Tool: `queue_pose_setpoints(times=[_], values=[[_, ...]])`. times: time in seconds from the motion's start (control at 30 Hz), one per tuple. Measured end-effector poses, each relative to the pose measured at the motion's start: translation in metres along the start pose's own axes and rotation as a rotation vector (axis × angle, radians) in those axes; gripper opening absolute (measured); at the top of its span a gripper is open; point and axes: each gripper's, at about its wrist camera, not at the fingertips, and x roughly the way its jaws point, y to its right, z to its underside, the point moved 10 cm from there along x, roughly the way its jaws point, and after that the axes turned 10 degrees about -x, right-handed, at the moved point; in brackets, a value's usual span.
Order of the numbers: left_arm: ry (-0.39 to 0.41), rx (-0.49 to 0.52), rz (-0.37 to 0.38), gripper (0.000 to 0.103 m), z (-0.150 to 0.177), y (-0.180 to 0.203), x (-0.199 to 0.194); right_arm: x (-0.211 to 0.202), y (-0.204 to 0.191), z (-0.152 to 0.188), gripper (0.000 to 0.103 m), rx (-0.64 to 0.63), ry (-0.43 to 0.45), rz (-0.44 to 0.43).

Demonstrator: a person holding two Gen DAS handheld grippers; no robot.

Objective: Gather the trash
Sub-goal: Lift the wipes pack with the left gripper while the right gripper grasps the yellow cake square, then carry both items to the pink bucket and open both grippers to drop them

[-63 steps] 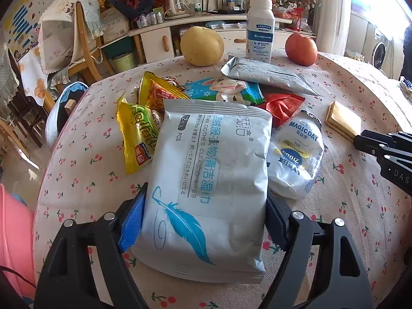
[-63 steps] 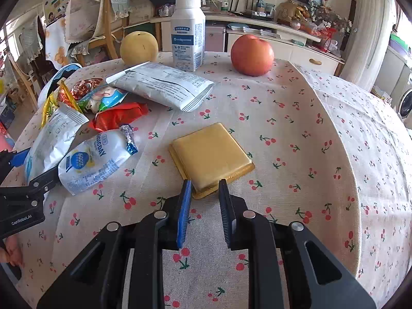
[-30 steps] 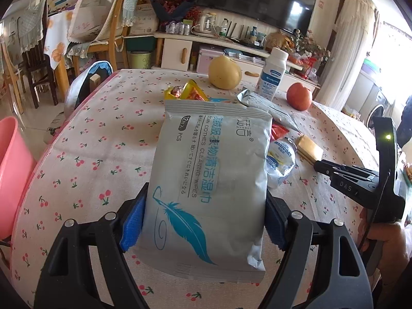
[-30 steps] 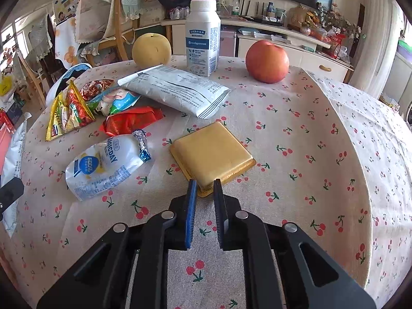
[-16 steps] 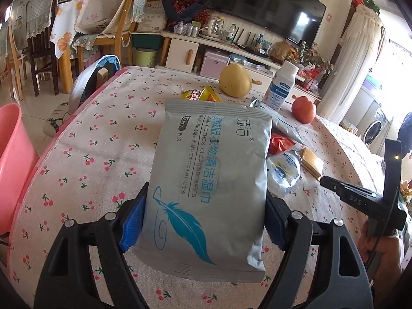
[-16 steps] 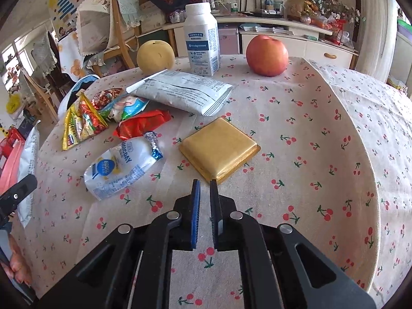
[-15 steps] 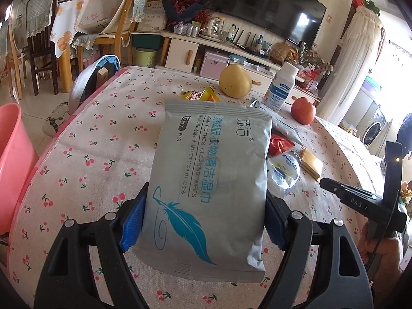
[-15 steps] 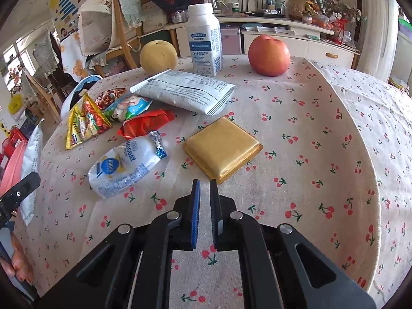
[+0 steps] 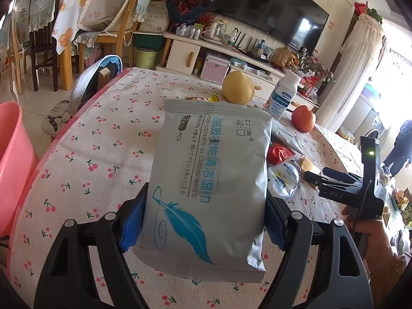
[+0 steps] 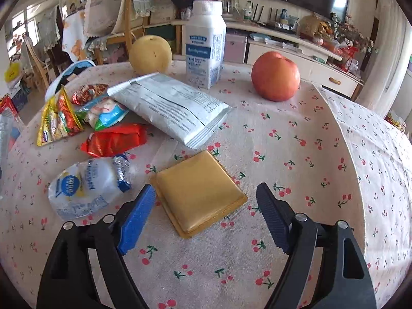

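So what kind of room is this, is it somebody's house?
Probably yes, a living and dining room in a home. There is a big television on the wall above a low cabinet, wooden chairs with cloth covers, and a round table under a cherry-print cloth.

Cherry-print tablecloth (image 10: 296,154), yellow packet (image 10: 199,193).

Black tongs (image 10: 206,215), blue pads (image 10: 136,219), silver screws
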Motion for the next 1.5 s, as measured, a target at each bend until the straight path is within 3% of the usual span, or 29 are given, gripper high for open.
queue_pose_setpoints(times=[0.07,0.13,0.3,0.47,0.9,1.23,1.5], values=[[-0.001,0.002,0.001,0.079,-0.001,0.001,0.001,-0.001,-0.001,-0.003,0.084,0.003,0.011,-0.035],[-0.004,0.004,0.000,0.079,0.000,0.003,0.003,-0.003,0.000,-0.004,0.071,-0.008,0.011,-0.010],[-0.015,0.010,-0.004,0.079,0.000,0.002,0.006,-0.007,-0.005,-0.002,0.065,-0.004,0.018,-0.007],[0.003,-0.002,-0.012,0.079,-0.004,-0.005,0.000,-0.012,-0.013,0.005,0.064,0.015,0.028,-0.006],[0.043,-0.045,0.004,0.079,-0.014,-0.016,-0.017,-0.074,-0.033,0.003,0.064,0.167,0.169,-0.057],[0.176,-0.154,-0.066,0.079,-0.044,-0.056,-0.052,-0.095,-0.127,-0.020,0.064,0.123,0.201,-0.193],[0.308,-0.287,-0.197,0.079,-0.072,-0.119,-0.091,-0.101,-0.234,-0.058,0.064,0.022,0.216,-0.328]])
